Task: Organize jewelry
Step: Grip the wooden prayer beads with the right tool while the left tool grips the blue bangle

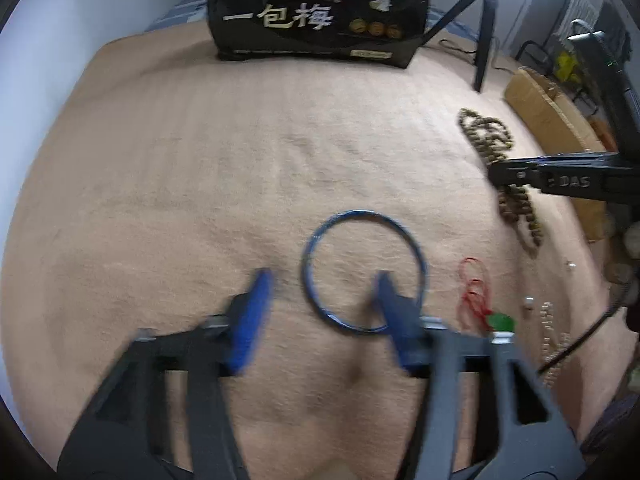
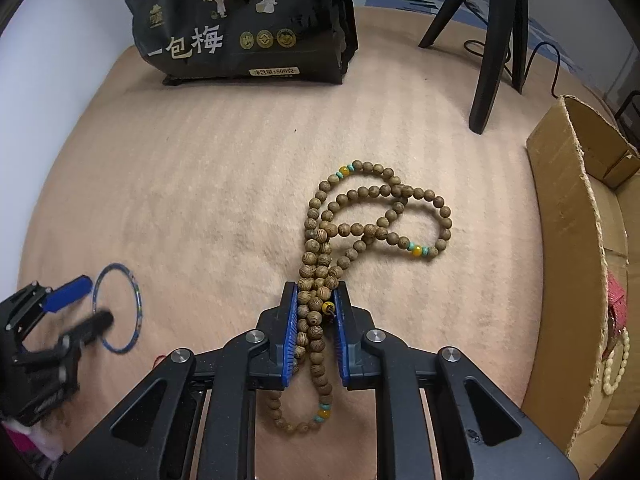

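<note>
A thin blue bangle [image 1: 362, 270] lies flat on the tan cloth. My left gripper [image 1: 322, 280] is open, its right finger over the bangle's near right rim, its left finger outside it. The bangle [image 2: 118, 306] and left gripper [image 2: 90, 302] also show in the right wrist view. A long wooden bead necklace [image 2: 376, 216] with yellow and turquoise beads lies coiled on the cloth. My right gripper [image 2: 316, 292] is shut on its bunched strands. The necklace [image 1: 488, 140] and right gripper [image 1: 504, 174] show at the right of the left wrist view.
A black snack bag [image 1: 316, 8] stands at the back. A tripod [image 2: 496, 40] stands back right. A cardboard box [image 2: 576, 240] with a pearl strand [image 2: 616, 364] borders the right. A red string with a green pendant [image 1: 478, 300] and small pale beads [image 1: 554, 340] lie nearby.
</note>
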